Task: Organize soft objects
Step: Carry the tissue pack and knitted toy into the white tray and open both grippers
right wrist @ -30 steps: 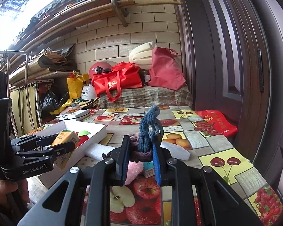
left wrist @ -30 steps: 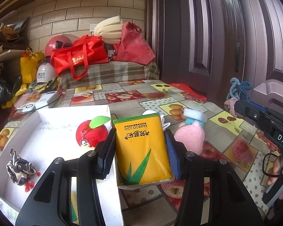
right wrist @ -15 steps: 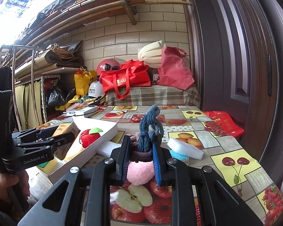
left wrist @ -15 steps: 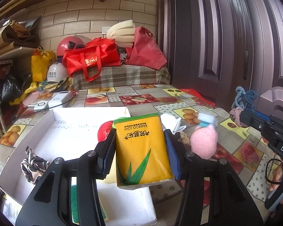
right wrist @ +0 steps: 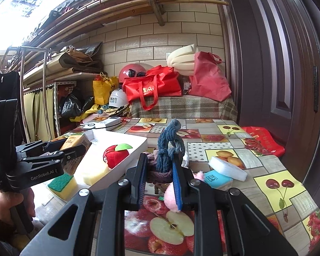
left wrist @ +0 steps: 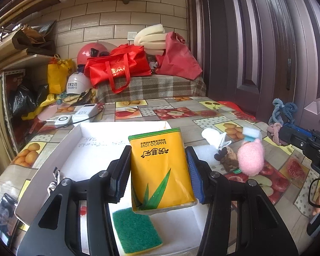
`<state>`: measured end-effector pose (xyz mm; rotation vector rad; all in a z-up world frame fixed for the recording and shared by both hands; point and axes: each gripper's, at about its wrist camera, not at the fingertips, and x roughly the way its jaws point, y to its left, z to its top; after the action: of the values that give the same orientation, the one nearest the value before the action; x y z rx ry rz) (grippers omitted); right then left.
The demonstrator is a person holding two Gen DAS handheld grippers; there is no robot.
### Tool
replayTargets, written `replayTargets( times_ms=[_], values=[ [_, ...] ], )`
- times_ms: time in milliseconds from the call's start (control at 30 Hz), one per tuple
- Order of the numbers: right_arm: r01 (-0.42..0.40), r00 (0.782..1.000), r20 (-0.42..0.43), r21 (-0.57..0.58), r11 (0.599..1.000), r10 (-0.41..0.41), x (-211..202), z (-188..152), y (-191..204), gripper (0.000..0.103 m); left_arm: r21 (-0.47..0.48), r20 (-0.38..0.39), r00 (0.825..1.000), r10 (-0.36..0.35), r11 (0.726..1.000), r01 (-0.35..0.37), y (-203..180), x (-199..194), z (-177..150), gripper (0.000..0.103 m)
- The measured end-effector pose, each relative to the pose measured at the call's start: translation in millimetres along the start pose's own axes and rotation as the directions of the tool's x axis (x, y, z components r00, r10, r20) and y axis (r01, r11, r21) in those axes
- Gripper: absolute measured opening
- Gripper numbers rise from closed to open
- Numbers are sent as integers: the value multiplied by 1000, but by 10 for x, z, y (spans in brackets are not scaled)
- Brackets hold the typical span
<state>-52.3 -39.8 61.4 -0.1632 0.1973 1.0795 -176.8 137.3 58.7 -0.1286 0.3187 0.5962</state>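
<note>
Left hand-held gripper (left wrist: 159, 168) is clamped on the tissue pack (left wrist: 161, 170), above the white box (left wrist: 53, 149). Right hand-held gripper (right wrist: 160, 178) is clamped on knitted hair ties (right wrist: 167, 151), above the worktop (right wrist: 273, 183).

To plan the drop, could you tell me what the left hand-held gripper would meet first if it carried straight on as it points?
Probably the bare floor of the white box, beyond the tissue pack that the left hand-held gripper holds; depth is unclear.
</note>
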Motion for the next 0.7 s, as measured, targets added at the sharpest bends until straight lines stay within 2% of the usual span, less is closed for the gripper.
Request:
replayTargets(
  times_ms=[300, 700],
  values=[
    [-67, 997, -28, -26, 997, 66, 155, 28, 255, 22, -2, 3, 995, 100, 995, -100, 411, -23, -30, 49],
    [-156, 983, -98, -28, 987, 153, 471, 46, 573, 22, -74, -8, 981, 194, 978, -194, 936, 4, -52, 49]
  ],
)
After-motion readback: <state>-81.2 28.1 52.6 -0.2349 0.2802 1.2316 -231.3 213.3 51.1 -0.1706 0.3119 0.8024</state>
